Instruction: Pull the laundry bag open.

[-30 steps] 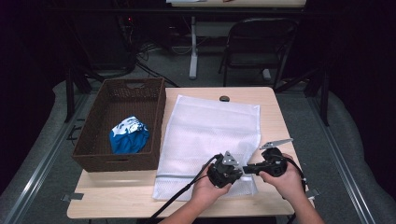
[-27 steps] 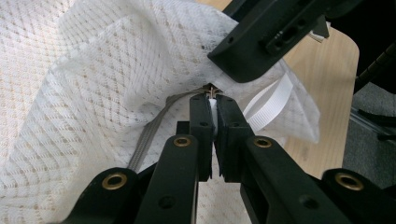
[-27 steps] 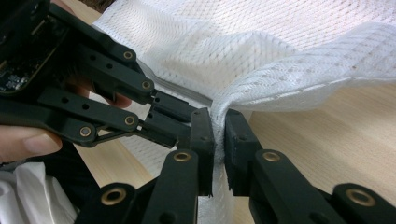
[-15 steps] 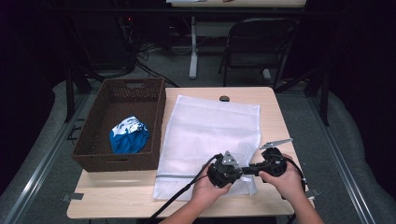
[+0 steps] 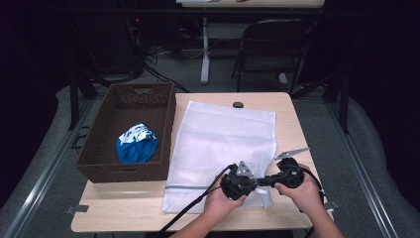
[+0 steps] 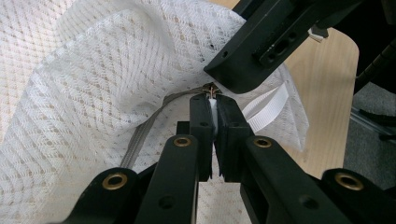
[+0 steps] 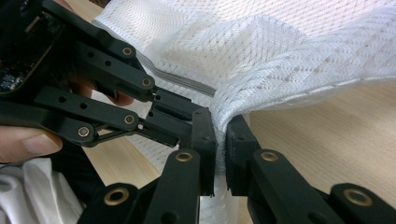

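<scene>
At table front | left gripper [image 5: 246, 182], right gripper [image 5: 270, 181] tip-to-tip | both pinching mesh bag [image 5: 223, 144]

In the high view, the near right corner of the white mesh laundry bag [image 5: 218, 144] lies hidden under the two hands and the black left hand-held gripper [image 5: 251, 181], so the grip there cannot be made out. The small dark round object [image 5: 238, 104] at the counter's [image 5: 292, 124] far edge is too small to identify. In the left gripper view, the grey zipper's [image 6: 144, 128] pull is hidden between the pressed jaws.
</scene>
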